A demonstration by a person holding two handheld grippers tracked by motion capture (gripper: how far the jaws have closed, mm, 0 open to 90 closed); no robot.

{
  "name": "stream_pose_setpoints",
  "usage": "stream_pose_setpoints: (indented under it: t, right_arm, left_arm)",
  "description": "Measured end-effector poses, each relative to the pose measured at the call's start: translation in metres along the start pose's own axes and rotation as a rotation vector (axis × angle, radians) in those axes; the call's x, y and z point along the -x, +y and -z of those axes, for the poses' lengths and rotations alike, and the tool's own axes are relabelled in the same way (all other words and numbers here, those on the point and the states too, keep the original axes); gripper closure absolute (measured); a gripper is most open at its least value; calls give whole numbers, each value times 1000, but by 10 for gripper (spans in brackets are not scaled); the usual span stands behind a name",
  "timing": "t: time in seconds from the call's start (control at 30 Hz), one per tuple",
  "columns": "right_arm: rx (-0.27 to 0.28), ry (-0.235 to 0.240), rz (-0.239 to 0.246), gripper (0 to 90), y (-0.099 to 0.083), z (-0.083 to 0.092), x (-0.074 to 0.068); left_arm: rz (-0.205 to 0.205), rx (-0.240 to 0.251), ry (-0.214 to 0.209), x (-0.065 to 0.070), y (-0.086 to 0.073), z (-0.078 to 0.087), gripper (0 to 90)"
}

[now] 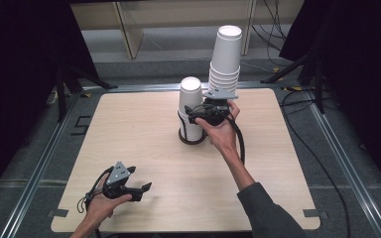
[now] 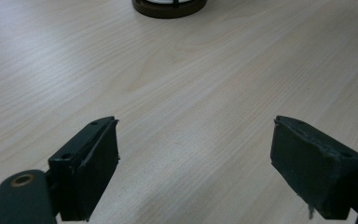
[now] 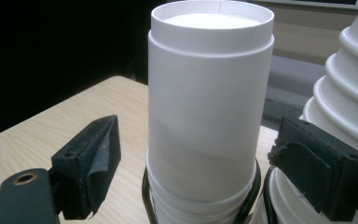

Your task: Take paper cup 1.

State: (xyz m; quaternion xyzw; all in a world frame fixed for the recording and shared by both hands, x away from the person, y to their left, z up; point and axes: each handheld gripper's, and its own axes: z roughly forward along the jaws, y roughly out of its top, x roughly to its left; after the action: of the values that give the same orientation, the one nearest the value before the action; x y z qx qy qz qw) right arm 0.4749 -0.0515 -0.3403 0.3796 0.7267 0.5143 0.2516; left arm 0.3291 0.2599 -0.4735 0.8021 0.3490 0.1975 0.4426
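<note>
Left gripper (image 1: 141,191) low at 7 o'clock on the table (image 1: 144,129), jaws apart, nothing between them, well away from the cups. Right gripper (image 1: 192,114) at table centre, jaws spread either side of the short cup stack (image 3: 209,107), pads not pressing. That stack stands upright, upside down, in a dark wire holder (image 1: 192,140), dead ahead at the gripper's 12. Taller stack (image 1: 225,57) just beyond, 1 o'clock. Right hand is nearer by far.

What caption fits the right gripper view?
Open tongs flank the short stack of upturned white cups in its wire holder.
</note>
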Motion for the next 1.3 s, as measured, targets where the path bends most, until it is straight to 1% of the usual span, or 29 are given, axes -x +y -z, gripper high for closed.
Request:
stream_pose_setpoints:
  t: [0.03,0.07,0.13,0.17,0.2,0.23,0.27,0.33,0.37,0.4,0.43,0.5,0.6,0.63,0.73,0.77,0.8,0.83,0.87,0.9,0.93,0.97,1.0,1.03,1.07,1.1,1.13,1.27,1.3]
  right_arm:
    - [5,-8,6,154,0,-1,0]
    - [0,0,-10,154,1,-2,-1]
    - [1,-14,6,154,2,-3,0]
    - [1,-12,-4,154,2,-4,-1]
    - [-8,-25,-9,154,3,-4,-2]
    - [-7,-28,5,154,3,-6,-1]
    - [-15,-33,-14,154,4,-6,-2]
    - [-9,-35,-5,154,4,-9,-1]
    - [-5,-38,8,154,5,-10,0]
    - [-11,-35,-17,154,4,-11,-2]
    - [-19,-39,-14,154,5,-12,-2]
    - [-12,-44,-7,154,4,-13,-2]
    - [-14,-49,-20,154,3,-16,-2]
    - [-22,-48,-27,155,3,-17,-2]
    - [-15,-50,-20,155,3,-19,-1]
    - [-21,-53,-24,155,3,-20,-1]
    - [-20,-51,-40,154,3,-21,-2]
    - [-17,-46,-36,155,3,-22,-1]
    - [-24,-52,-33,155,4,-22,-1]
    - [-17,-51,-28,155,4,-24,-1]
    - [-16,-47,-43,155,4,-25,-2]
    - [-18,-66,-32,154,6,-26,-3]
    - [-18,-66,-32,154,6,-26,-3]
    - [-21,-67,-38,154,6,-27,-4]
    - [-21,-64,-32,154,7,-29,-4]
    - [-18,-68,-29,154,8,-30,-5]
    - [-23,-76,-41,153,9,-33,-7]
    - [-12,-90,-33,151,11,-37,-6]
    - [-10,-90,-46,150,11,-39,-7]
  left_arm:
    - [0,0,0,0,0,0,149]
    - [0,0,0,0,0,0,149]
    - [3,1,0,0,0,0,149]
    - [4,1,0,0,0,0,149]
    - [4,0,0,0,0,0,149]
    - [4,0,0,0,0,0,149]
    - [4,0,0,0,0,0,149]
    - [3,0,0,0,0,0,149]
    - [3,1,0,0,0,0,149]
    - [3,1,0,0,0,0,149]
    - [4,0,0,0,0,0,149]
    - [3,0,0,0,0,0,149]
    - [3,0,0,0,0,0,149]
    - [3,-1,0,0,0,0,149]
    - [3,0,0,0,0,0,149]
    - [3,0,0,0,0,0,149]
    - [2,0,0,0,0,0,149]
    - [3,0,-1,1,0,0,149]
    - [-3,0,-1,0,0,0,149]
    - [-3,0,-1,0,0,0,149]
    - [-3,0,-1,0,0,0,149]
    - [-4,-3,-1,0,0,0,149]
    - [-8,-5,-1,0,0,1,149]
    - [-2,-5,-1,0,0,1,149]
    - [-3,-5,-1,0,0,1,149]
    - [-4,-8,0,0,0,1,149]
    - [-5,-13,3,0,1,2,149]
    - [-6,-12,3,0,1,2,149]
    - [-7,-13,3,0,1,2,149]
